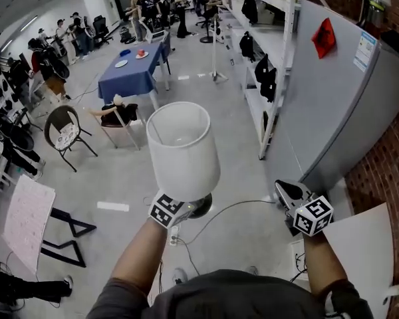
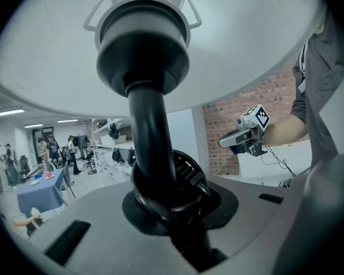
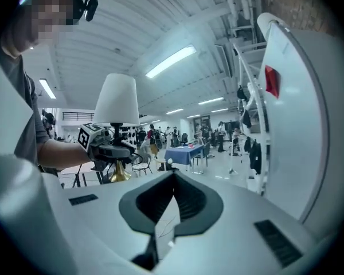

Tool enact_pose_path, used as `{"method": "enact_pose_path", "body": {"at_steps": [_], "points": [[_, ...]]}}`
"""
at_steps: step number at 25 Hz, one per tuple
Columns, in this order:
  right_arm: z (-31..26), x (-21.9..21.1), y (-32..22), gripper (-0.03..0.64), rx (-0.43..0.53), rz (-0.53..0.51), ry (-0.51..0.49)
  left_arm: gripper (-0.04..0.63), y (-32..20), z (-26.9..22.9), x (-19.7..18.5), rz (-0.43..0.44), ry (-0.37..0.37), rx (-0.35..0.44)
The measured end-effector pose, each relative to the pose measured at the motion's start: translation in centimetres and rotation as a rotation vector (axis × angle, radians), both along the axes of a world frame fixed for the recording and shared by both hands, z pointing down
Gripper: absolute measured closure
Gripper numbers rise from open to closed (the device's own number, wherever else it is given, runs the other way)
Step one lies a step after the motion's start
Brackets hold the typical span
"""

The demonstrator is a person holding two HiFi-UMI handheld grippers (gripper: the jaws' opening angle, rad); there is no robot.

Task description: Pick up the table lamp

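We have the white-shade, black-stem table lamp (image 1: 183, 148) lifted mid-frame, our left gripper (image 1: 189, 208) with its fingers (image 2: 190, 173) squeezing the stem, our right gripper (image 1: 287, 193) closed on nothing at lower right; next, we think, just keep it upright and steady.

I am finding no legible text in any view. A red diamond sign (image 1: 324, 37) and a pale label (image 1: 364, 50) are showing on the grey panel (image 1: 326, 105), both too small to read.
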State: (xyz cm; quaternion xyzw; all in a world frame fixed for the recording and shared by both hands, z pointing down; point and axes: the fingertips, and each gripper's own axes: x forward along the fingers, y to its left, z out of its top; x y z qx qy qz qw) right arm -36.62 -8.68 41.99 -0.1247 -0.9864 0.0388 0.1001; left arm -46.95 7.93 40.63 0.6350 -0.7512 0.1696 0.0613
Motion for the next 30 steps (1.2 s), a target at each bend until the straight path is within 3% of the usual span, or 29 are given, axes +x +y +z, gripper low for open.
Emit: {"method": "enact_pose_path", "body": {"at_steps": [8,14,30], "points": [[-0.4,-5.1,7.6,0.623,0.013,-0.110,0.021,0.523,10.2,-0.8,-2.2,-0.131,0.015,-0.036],[-0.9,-7.4,11.9,0.623,0.023,-0.156,0.028,0.523,14.8,-2.2,-3.0,-0.182,-0.001,0.013],[-1.6,-8.0,11.0,0.623,0.043,-0.112,0.035,0.523,16.0,-3.3,-3.3,-0.197,0.013,0.038]]}}
